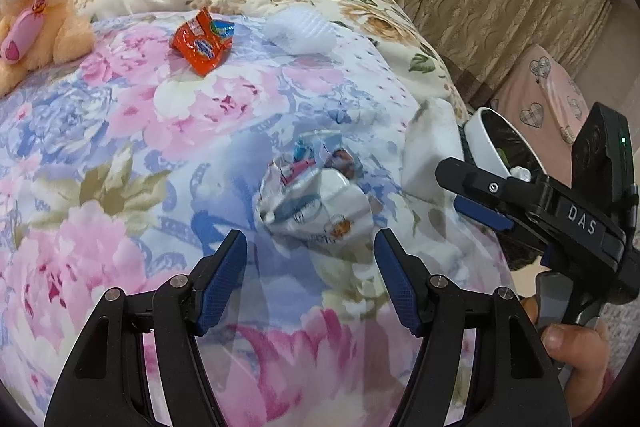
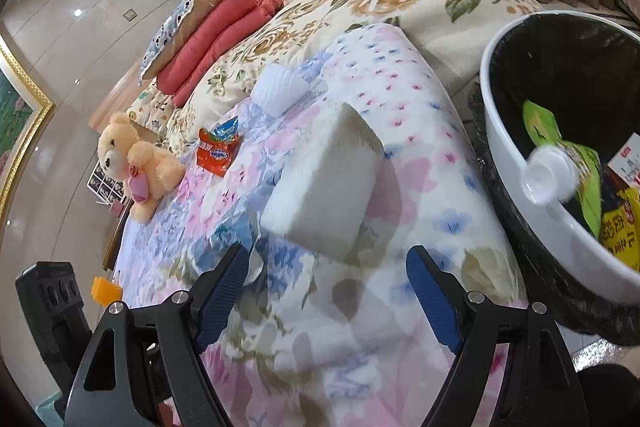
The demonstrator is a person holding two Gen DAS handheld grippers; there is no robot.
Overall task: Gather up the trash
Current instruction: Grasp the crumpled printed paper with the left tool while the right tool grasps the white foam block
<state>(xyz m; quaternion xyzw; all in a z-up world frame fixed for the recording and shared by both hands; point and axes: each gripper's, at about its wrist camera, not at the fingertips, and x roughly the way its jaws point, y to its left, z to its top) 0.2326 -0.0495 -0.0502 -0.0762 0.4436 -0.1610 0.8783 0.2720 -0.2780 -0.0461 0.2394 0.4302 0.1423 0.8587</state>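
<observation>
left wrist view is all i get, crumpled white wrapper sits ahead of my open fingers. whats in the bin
Observer: The trash bin already holds a green packet and a yellow packet.
Operator: anything near the right hand-held gripper
Observer: The right hand-held gripper is open, with a white foam block lying just ahead of it on the floral bedspread.
Operator: is my wrapper visible there
Observer: No, only the orange snack wrapper shows, beside the teddy bear.

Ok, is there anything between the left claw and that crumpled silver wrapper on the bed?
Nothing visible. The left claw is open, and the crumpled silver wrapper lies just ahead of its fingertips on the floral bedspread. The white foam block sits off to the right, outside that path.
</observation>
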